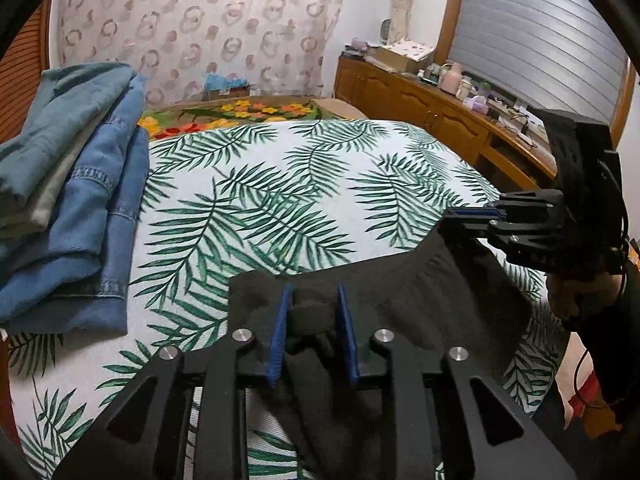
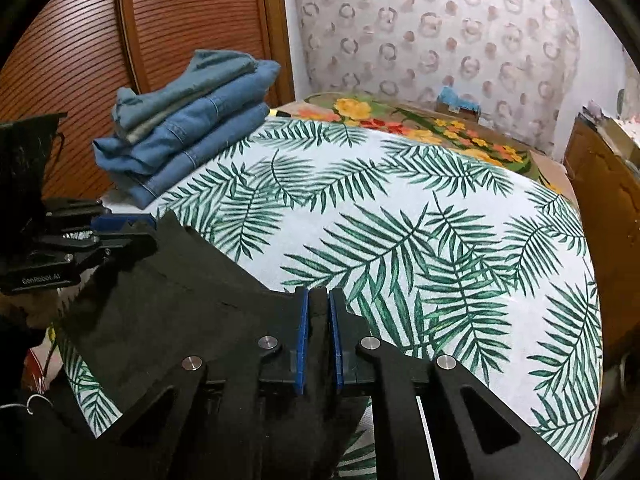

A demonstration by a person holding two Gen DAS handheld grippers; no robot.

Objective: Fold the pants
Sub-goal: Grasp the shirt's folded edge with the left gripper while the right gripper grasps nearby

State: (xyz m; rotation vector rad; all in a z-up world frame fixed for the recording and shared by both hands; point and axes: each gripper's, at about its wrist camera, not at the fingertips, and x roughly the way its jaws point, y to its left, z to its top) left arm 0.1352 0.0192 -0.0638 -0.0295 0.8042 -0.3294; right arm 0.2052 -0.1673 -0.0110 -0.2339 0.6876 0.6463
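Note:
Black pants (image 1: 420, 292) are stretched between my two grippers just above the palm-leaf bed sheet (image 1: 280, 184). My left gripper (image 1: 314, 296) is shut on one bunched corner of the pants' top edge. My right gripper (image 2: 318, 300) is shut on the other corner of the same edge. The pants (image 2: 168, 300) hang down toward me from that edge. The right gripper (image 1: 460, 220) shows at the right of the left wrist view. The left gripper (image 2: 120, 228) shows at the left of the right wrist view.
A pile of folded blue jeans (image 1: 80, 200) sits on the bed's left side, also in the right wrist view (image 2: 188, 120). A floral blanket (image 1: 240, 114) lies at the far end. A wooden cabinet (image 1: 440, 116) with clutter stands on the right, a slatted wooden door (image 2: 72, 60) on the left.

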